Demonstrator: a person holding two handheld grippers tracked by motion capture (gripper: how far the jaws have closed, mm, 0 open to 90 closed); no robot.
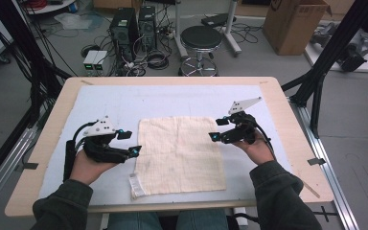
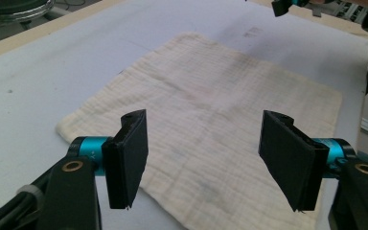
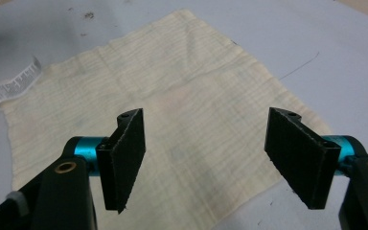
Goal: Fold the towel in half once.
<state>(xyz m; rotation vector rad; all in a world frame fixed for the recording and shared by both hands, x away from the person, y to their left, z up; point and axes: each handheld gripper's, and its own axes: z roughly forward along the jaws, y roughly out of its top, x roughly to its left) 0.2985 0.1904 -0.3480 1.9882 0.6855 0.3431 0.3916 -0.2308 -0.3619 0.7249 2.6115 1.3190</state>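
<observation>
Black jaws of the left gripper (image 1: 128, 143) and right gripper (image 1: 217, 130) stand apart, released, gripping nothing, one at each side edge of the cream cloth (image 1: 179, 153). It lies flat on the pale mat (image 1: 124, 103); its white label (image 1: 136, 184) sticks out at the near-left corner.

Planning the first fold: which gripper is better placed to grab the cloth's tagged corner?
Probably left: the left gripper hangs open beside the cloth edge that runs to the tag; the right gripper is across the cloth.

A cream, faintly gridded cloth (image 1: 179, 155) lies spread flat mid-table, slightly stained, its white label (image 1: 136, 184) sticking out at the near-left corner.
</observation>
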